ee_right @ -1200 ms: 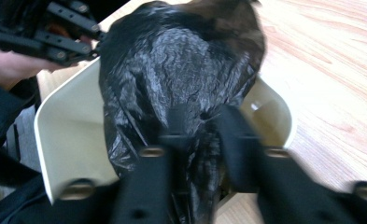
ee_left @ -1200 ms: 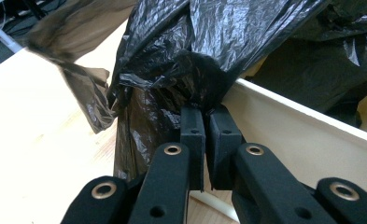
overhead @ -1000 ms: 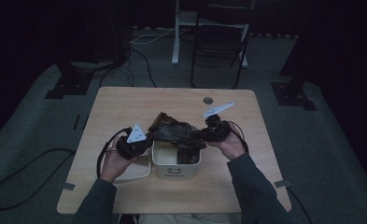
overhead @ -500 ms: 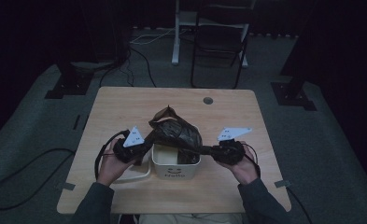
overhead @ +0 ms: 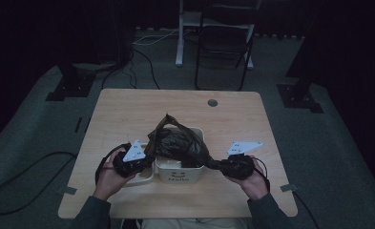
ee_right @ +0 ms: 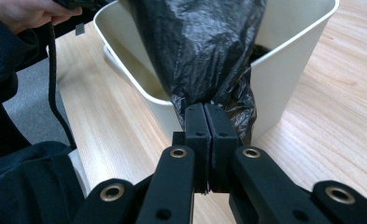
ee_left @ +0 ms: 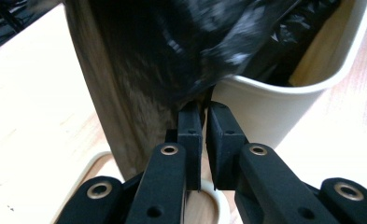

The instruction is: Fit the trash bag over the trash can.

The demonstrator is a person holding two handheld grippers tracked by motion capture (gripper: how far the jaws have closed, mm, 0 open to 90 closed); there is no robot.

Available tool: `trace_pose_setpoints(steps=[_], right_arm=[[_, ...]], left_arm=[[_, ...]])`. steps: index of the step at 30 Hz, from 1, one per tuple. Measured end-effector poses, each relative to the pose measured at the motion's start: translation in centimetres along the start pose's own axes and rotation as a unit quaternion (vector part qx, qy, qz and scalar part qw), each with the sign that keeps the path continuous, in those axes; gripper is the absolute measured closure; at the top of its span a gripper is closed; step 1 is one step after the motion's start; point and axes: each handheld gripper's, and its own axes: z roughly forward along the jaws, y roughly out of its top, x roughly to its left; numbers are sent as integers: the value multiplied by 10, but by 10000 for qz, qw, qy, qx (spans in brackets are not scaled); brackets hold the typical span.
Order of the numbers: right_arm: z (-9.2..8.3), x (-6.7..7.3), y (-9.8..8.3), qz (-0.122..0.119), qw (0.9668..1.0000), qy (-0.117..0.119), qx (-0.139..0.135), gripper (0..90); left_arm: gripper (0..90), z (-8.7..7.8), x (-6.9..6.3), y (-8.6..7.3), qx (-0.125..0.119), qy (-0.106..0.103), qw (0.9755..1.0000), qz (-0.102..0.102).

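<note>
From the high view, I have the black bag (overhead: 178, 143) stretched over the small cream bin (overhead: 179, 169) near the front middle of the tabletop (overhead: 128, 109). My left gripper (overhead: 138, 162) holds one side of the bag's edge and my right gripper (overhead: 223, 164) holds the other, out past the bin's right wall. I judge this to be the lining step: spreading the mouth of the bag so it can fold over the rim.

In the left gripper view, the left gripper (ee_left: 203, 119) has a thin pinch of bag film (ee_left: 172, 56) at its tips, just beside the bin's rim (ee_left: 274, 88). The jaws have just been easing apart a little, with a narrow slit between them and the film there.

In the right gripper view, the right gripper (ee_right: 204, 116) is clamped fully together on a bunched fold of the bag (ee_right: 204, 51), which hangs down the bin's outer wall (ee_right: 284, 79).

Next, I think I need to pull both edges down and outward over the rim, evenly, without tearing the film.
</note>
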Motion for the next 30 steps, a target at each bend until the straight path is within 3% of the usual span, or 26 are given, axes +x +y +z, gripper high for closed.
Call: trace_pose_setpoints(steps=[7, 15, 22, 30], right_arm=[[7, 4, -3, -58, 9998, 160, 140, 894], [21, 1, -1, -33, 9998, 15, 204, 897], [41, -6, -4, 82, 9993, -26, 351, 897], [39, -19, -9, 333, 9983, -301, 366, 879]], left_arm=[[855, -1, -9, 3, 55, -57, 9999, 120], [882, 3, -6, 4, 58, 45, 9999, 77], [892, 9, -13, 1, 138, -125, 9997, 141], [891, 22, -12, -6, 338, -238, 9991, 21]])
